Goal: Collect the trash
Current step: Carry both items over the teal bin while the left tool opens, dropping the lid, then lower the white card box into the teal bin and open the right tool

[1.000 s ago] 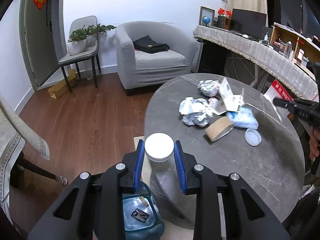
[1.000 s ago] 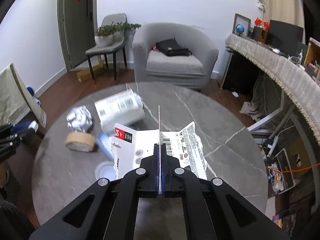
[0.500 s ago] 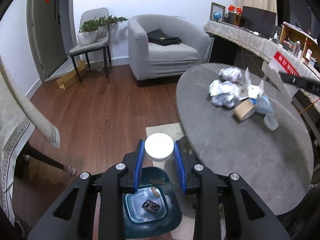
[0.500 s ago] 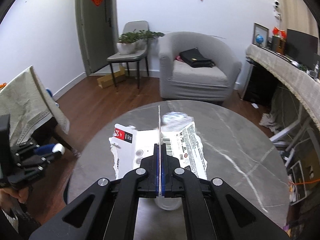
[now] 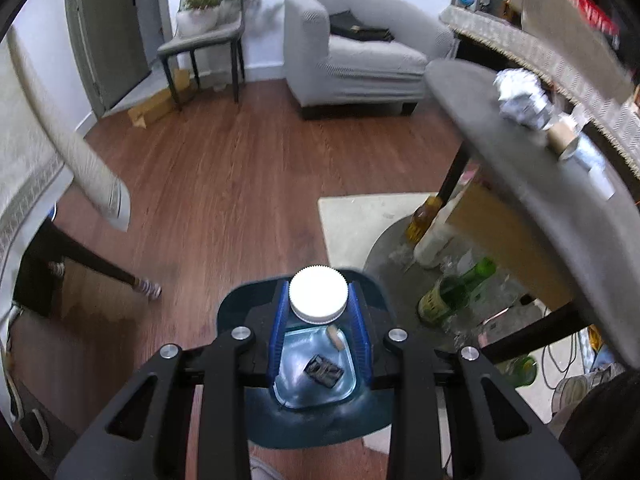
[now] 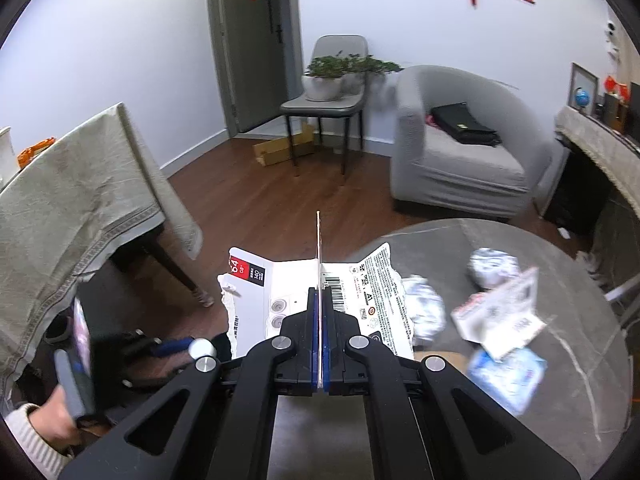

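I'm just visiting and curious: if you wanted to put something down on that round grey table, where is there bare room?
The round table is bare along its near edge, below the torn white wrapper the right tongs hold. Its middle and right are crowded with foil balls and a blue packet.

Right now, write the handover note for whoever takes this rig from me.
Left gripper: shut on the white-capped bottle, held right over the teal bin on the floor; not released yet.
Right gripper: shut on the torn white packaging, held at the round table edge.
Bin already holds a small dark wrapper and a tan scrap.
Left on the table: foil balls, a printed carton, a blue-white packet, a tape roll.
Next, probably: drop the bottle, then bring the packaging over.
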